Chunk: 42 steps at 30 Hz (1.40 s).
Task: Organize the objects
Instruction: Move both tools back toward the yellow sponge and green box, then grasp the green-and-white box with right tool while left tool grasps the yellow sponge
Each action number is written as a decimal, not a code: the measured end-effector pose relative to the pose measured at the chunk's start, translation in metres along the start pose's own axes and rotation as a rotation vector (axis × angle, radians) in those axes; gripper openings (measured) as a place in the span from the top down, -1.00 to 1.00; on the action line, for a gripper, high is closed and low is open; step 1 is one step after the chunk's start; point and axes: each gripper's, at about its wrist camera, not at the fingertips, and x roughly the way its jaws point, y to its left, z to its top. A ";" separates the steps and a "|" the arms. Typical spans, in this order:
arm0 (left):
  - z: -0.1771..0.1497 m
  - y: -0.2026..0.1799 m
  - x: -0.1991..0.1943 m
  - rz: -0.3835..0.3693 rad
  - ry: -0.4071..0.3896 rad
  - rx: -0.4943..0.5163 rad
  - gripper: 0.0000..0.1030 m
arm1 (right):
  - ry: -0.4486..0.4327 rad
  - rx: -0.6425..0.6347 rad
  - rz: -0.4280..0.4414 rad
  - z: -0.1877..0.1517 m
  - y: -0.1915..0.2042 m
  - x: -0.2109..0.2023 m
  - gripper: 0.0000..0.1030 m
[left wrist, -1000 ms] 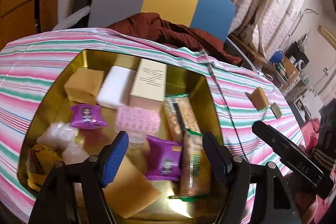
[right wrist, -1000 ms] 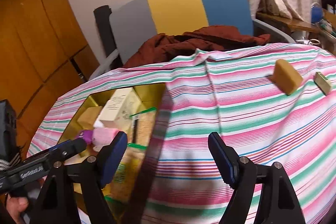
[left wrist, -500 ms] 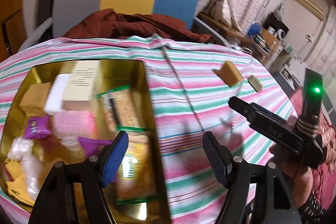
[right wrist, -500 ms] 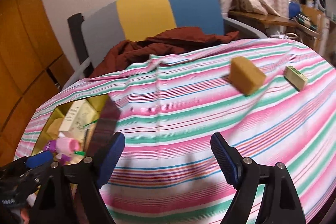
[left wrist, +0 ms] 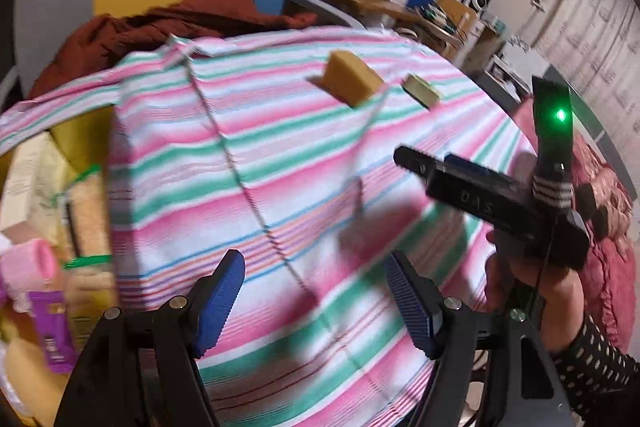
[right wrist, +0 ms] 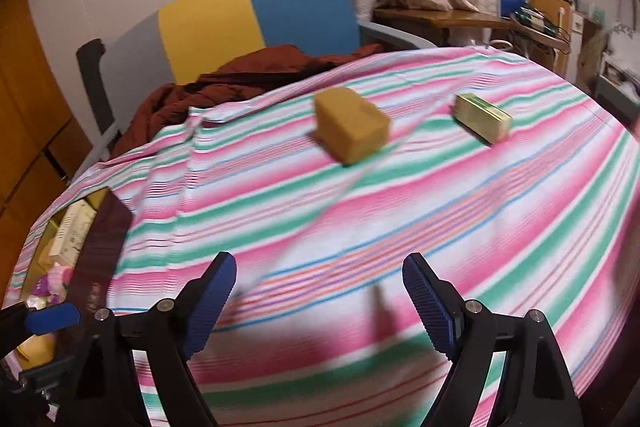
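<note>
A tan block (right wrist: 350, 125) and a small green-and-yellow box (right wrist: 482, 117) lie on the striped tablecloth (right wrist: 360, 211), beyond my right gripper (right wrist: 320, 263), which is open and empty above bare cloth. In the left wrist view, the same tan block (left wrist: 352, 83) and small box (left wrist: 422, 91) sit far ahead of my left gripper (left wrist: 312, 267), also open with nothing between its fingers. The gold tray (left wrist: 80, 135) at the left edge holds snack packs (left wrist: 90, 211), a pink item (left wrist: 28, 267), a purple packet (left wrist: 54, 327) and a cream box (left wrist: 32, 179). The picture is blurred.
A chair (right wrist: 248, 11) with a grey, yellow and blue back stands behind the table, with a rust-brown cloth (right wrist: 248, 75) heaped on it. A cluttered wooden side table (right wrist: 460, 19) and curtains are at the back right. A hand (left wrist: 532, 279) holds the right gripper (left wrist: 432, 163).
Both grippers have swung to the right, away from the gold tray and over the bare striped cloth. The tan block and small box now look nearer. Both stay open and empty.
</note>
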 end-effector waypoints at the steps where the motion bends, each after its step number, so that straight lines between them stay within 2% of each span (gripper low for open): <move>1: 0.000 -0.003 0.004 -0.012 0.013 0.004 -0.44 | -0.006 0.002 -0.001 0.001 -0.006 0.001 -0.67; 5: -0.001 -0.012 0.018 -0.033 0.054 0.016 -0.44 | -0.037 0.020 -0.025 0.018 -0.040 0.008 -0.64; 10: 0.001 -0.010 0.026 -0.031 0.081 -0.011 -0.44 | -0.099 0.031 -0.107 0.068 -0.088 0.025 -0.62; 13: 0.004 -0.006 0.030 -0.028 0.093 -0.038 -0.44 | -0.092 0.045 -0.162 0.097 -0.113 0.046 -0.35; 16: 0.008 -0.005 0.035 -0.027 0.106 -0.055 -0.44 | -0.081 0.081 -0.197 0.114 -0.135 0.068 -0.32; 19: 0.016 -0.005 0.041 -0.019 0.115 -0.056 -0.44 | -0.065 0.043 -0.231 0.120 -0.141 0.088 -0.32; 21: 0.026 -0.007 0.046 -0.018 0.111 -0.052 -0.44 | -0.023 0.043 -0.204 0.123 -0.145 0.101 -0.29; 24: 0.045 -0.013 0.057 -0.012 0.099 -0.044 -0.44 | 0.009 0.047 -0.191 0.121 -0.147 0.112 -0.10; 25: 0.052 -0.015 0.061 -0.010 0.088 -0.044 -0.44 | 0.015 0.045 -0.185 0.119 -0.146 0.113 0.08; 29: 0.084 -0.024 0.081 -0.011 0.056 -0.062 -0.46 | -0.009 0.034 -0.195 0.116 -0.144 0.109 0.33; 33: 0.119 -0.035 0.107 0.013 0.044 -0.094 -0.59 | -0.005 0.029 -0.213 0.114 -0.142 0.113 0.36; 37: 0.155 -0.044 0.135 0.025 0.017 -0.139 -0.61 | 0.003 0.019 -0.227 0.112 -0.141 0.116 0.38; 42: 0.188 -0.053 0.171 0.099 0.019 -0.133 -0.62 | 0.002 -0.006 -0.254 0.111 -0.137 0.116 0.38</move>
